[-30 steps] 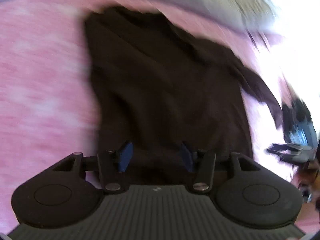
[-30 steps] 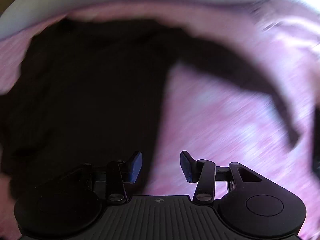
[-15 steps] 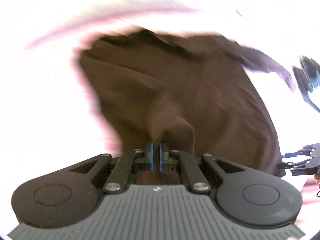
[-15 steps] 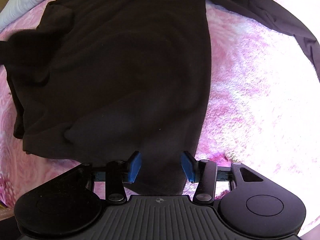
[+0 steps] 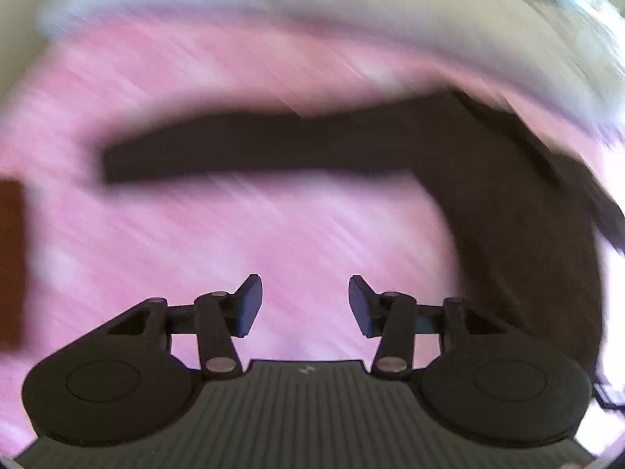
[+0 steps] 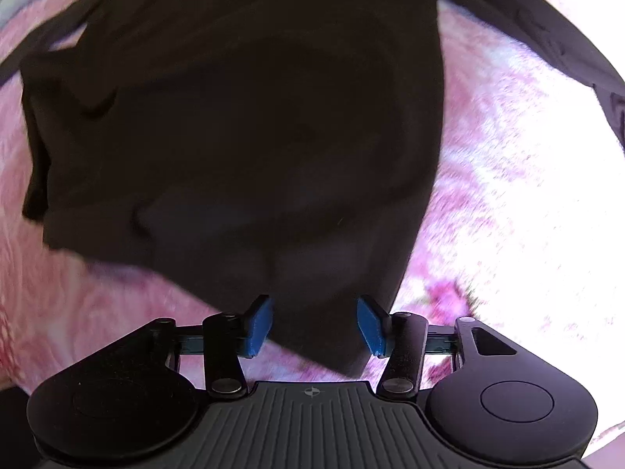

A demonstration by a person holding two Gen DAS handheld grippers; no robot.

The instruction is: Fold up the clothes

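A dark brown long-sleeved garment lies spread on a pink fluffy blanket. In the right wrist view its lower corner lies between the blue pads of my right gripper. The jaws are opening and the pads stand clear of the cloth. One sleeve runs off to the upper right. The left wrist view is blurred. There the garment's other sleeve stretches out to the left and its body fills the right side. My left gripper hangs over bare blanket, its jaws opening with nothing between them.
A pale grey-white band of bedding runs along the far edge of the blanket in the left wrist view. A brown shape shows at that view's left edge. A strip of white shows at the top left of the right wrist view.
Half a second ago my left gripper was shut on a raised fold of the garment; it has let go and swung left over the blanket. My right gripper sank towards the corner and its jaws widened.
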